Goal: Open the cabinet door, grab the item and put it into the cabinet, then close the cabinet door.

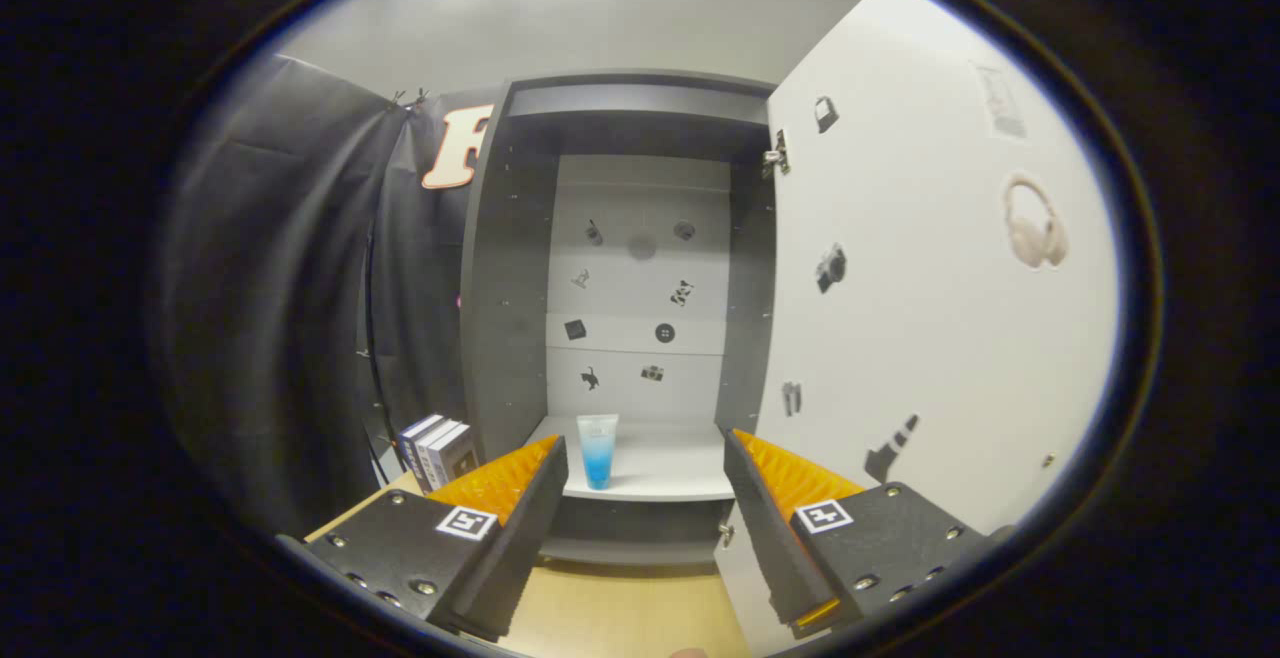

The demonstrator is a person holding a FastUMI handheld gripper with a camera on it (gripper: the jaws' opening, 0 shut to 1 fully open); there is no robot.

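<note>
Tube [598, 450] stands upright on the cabinet shelf [660, 468] beyond the gripper [645, 498], whose jaws are spread and hold nothing, so I judge only closing remains, which needs pushing the open door [930, 288] at the right.

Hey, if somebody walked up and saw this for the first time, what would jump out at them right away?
Probably the open cabinet straight ahead, its white door swung wide to the right and dotted with small stickers. Next, the blue tube standing upright on the cabinet's bottom shelf, beyond the claw, whose fingers are spread apart and hold nothing. A few boxes stand outside, left of the cabinet.
</note>
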